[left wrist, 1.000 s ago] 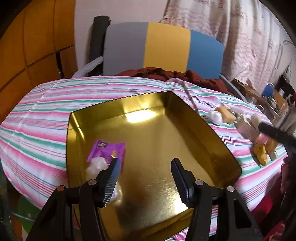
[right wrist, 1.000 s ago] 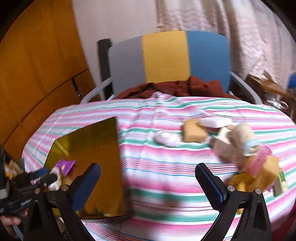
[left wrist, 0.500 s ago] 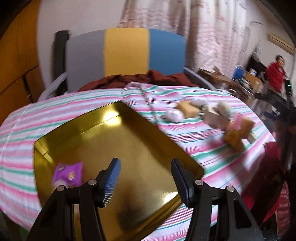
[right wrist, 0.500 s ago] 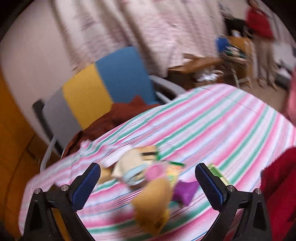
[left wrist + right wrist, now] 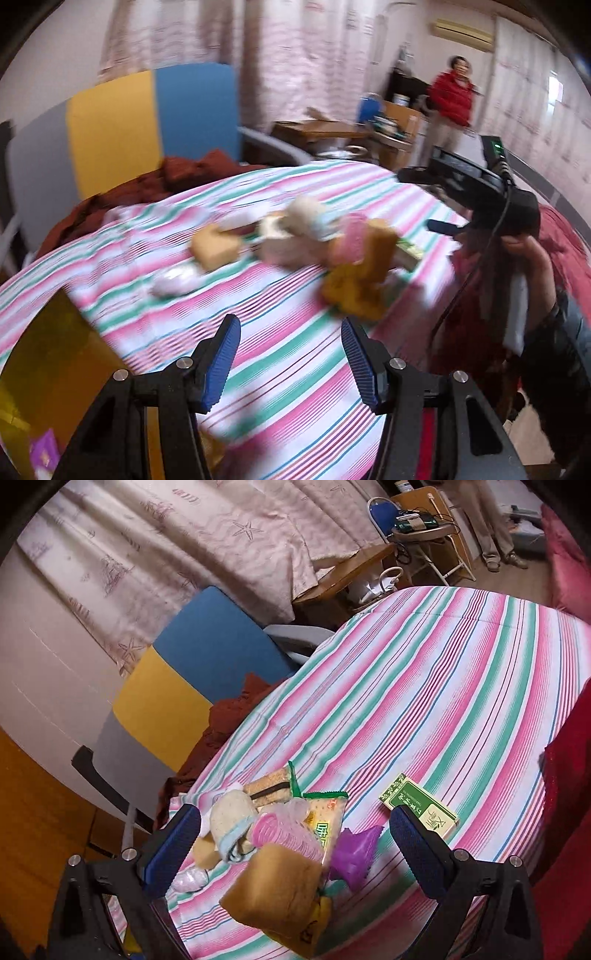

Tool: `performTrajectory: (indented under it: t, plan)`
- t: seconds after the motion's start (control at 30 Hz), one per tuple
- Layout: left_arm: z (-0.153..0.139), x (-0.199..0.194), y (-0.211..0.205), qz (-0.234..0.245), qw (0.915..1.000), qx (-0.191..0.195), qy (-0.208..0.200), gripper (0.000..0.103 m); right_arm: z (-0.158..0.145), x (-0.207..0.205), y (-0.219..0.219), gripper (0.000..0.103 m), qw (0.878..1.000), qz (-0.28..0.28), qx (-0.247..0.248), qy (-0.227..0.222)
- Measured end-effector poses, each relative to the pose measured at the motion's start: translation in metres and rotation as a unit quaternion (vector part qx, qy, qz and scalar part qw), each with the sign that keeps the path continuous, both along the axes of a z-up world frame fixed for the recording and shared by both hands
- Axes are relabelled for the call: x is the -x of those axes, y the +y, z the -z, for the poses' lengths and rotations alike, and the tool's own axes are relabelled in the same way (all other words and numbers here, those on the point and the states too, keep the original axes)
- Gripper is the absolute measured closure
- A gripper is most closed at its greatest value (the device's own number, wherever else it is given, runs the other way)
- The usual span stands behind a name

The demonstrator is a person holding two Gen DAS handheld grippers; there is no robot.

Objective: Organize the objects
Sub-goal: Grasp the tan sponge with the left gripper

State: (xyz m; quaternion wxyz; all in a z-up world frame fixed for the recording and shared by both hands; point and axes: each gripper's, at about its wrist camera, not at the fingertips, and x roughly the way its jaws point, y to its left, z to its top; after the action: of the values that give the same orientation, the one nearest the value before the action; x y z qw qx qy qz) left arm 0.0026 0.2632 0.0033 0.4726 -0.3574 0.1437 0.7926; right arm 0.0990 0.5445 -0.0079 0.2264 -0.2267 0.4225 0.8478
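Striped table (image 5: 424, 686), snack pile (image 5: 280, 834) framed by gaping, empty right tool (image 5: 295, 845); left tool (image 5: 290, 356) likewise open, empty. Risk: grabbing several packets together, scattering neighbours.

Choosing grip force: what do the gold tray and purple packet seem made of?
Gold tray: probably thin metal with a glossy, mirror-like gold finish, judging by its sheen and sharp edge. Purple packet: likely thin plastic film, shiny and crinkled, with a serrated sealed edge.
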Motion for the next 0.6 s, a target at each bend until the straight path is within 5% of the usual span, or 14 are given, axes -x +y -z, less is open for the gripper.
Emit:
performTrajectory:
  t: [0.33,0.6]
  plan:
    - [0.020,-0.004,0.100,0.094,0.9954,0.006,-0.019,0.045,0.006,0.002,0.007,0.000,0.999,-0.007,0.032,0.025]
    - [0.039,-0.002,0.153,0.115,0.9925,0.028,-0.031,0.048,0.012,0.001,0.012,0.000,0.998,0.000,0.048,0.029]
